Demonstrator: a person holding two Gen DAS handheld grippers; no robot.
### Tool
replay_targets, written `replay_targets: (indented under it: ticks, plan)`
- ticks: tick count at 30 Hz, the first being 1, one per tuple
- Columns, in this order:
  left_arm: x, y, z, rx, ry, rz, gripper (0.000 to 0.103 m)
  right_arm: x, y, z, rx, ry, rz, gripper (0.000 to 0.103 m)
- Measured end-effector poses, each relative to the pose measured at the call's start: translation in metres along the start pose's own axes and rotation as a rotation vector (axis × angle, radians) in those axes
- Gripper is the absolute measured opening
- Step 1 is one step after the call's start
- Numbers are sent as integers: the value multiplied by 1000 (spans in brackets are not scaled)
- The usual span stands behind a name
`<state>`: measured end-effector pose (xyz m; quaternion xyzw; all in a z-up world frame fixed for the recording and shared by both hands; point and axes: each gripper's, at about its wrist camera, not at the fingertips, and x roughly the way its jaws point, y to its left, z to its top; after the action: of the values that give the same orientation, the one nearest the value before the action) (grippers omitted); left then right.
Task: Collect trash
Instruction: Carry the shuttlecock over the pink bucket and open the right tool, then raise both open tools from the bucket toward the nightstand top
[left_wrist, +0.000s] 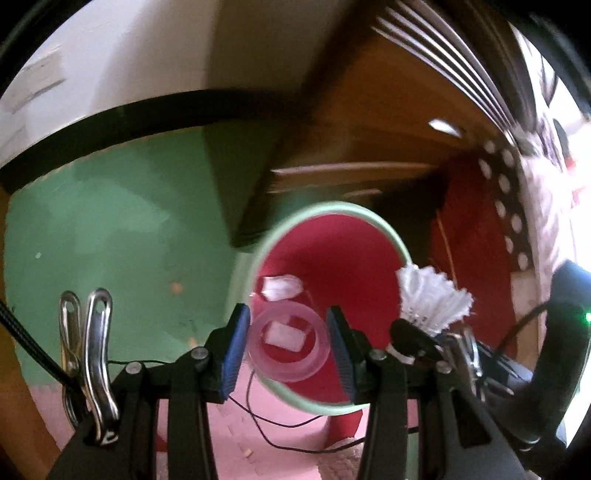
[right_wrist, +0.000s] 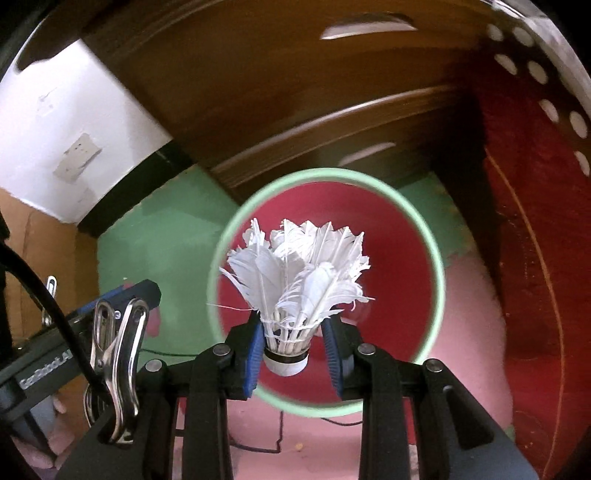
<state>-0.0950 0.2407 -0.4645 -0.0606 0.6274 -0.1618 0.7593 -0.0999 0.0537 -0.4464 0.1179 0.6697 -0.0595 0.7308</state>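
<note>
Between the blue pads of the left gripper sits a clear tape roll, ring-shaped, with a white scrap seen through its hole; the pads stand at both sides of the roll, about half open, and seem to clamp it. Just below it is the bin, round, with a pale green rim and a red inside. A crumpled white piece lies inside the bin at its left side.

Right gripper holds a white feather shuttlecock by the base, above its white cork, feathers pointing away from the camera; its jaws are partly open around that narrow part and both pads touch it. In this view the shuttlecock hangs directly over the mouth of the same bin, well centred in the green rim. From the left wrist view the shuttlecock shows at the right edge of the bin, near the rim.

Under the bin the floor mat is green on the far left and pink on the near side. Dark brown wooden furniture stands behind the bin, a white wall at far left, and a red surface at the right
</note>
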Motion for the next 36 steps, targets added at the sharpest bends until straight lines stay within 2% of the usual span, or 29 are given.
replay_targets:
  ticks: [7, 9, 11, 19, 26, 36]
  plan:
    - [25, -29, 5, 61, 41, 14, 45, 6, -28, 4, 22, -12, 18, 33]
    - [29, -32, 4, 66, 56, 15, 49, 4, -35, 3, 32, -18, 22, 40]
    - [30, -33, 1, 65, 65, 20, 52, 2, -41, 2, 37, -21, 28, 42]
    - [26, -36, -5, 58, 95, 47, 54, -9, -49, -2, 42, -23, 42, 43]
    - [-11, -44, -4, 66, 85, 84, 54, -41, -46, 0, 32, -42, 71, 43]
    - [-91, -77, 8, 94, 44, 111, 54, -134, -30, 14, -48, -121, 88, 43]
